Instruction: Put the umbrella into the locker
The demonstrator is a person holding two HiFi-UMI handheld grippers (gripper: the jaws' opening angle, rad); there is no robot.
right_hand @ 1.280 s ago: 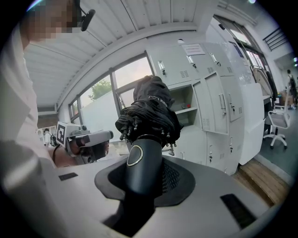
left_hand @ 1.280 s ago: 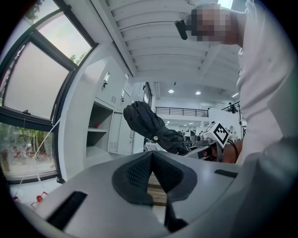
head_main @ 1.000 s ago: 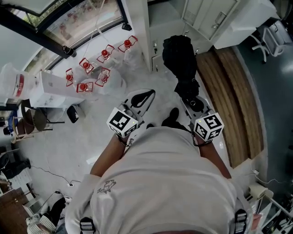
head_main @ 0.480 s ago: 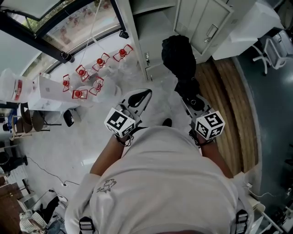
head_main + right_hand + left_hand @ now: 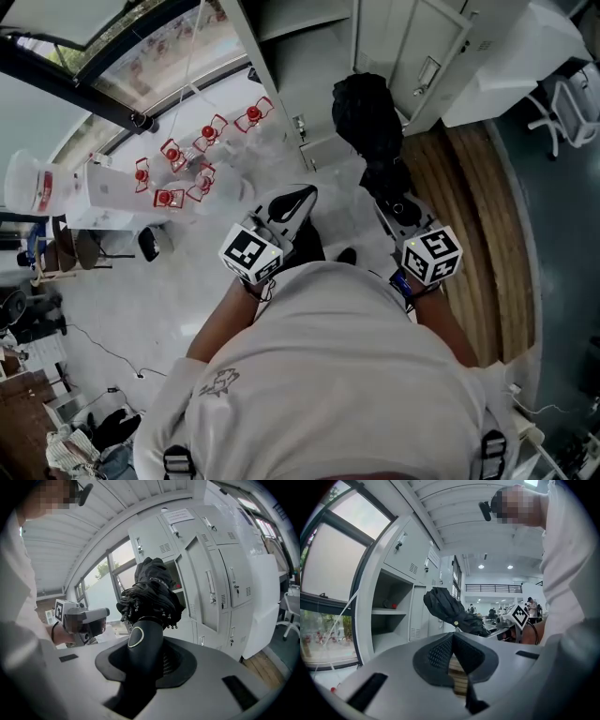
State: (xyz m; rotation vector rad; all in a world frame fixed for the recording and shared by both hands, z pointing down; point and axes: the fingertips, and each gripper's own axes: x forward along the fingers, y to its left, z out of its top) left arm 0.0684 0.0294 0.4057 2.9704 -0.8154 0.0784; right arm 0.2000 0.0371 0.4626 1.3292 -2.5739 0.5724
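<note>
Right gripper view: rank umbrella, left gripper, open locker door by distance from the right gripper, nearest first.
1. umbrella: its handle is clamped in the right gripper, straight ahead.
2. left gripper: close by, to the left.
3. open locker door: beyond both, ahead and to the right.

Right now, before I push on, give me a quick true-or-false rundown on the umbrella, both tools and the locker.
1. The right tool is clamped on the handle of the black folded umbrella. True.
2. The left tool holds the umbrella too. False: its jaws are together with nothing between them, apart from the umbrella.
3. The umbrella lies on a shelf inside the pale grey metal locker. False: it is in the right tool, outside the locker.
4. One locker door stands open, and a shelf shows inside an open compartment. True.
</note>
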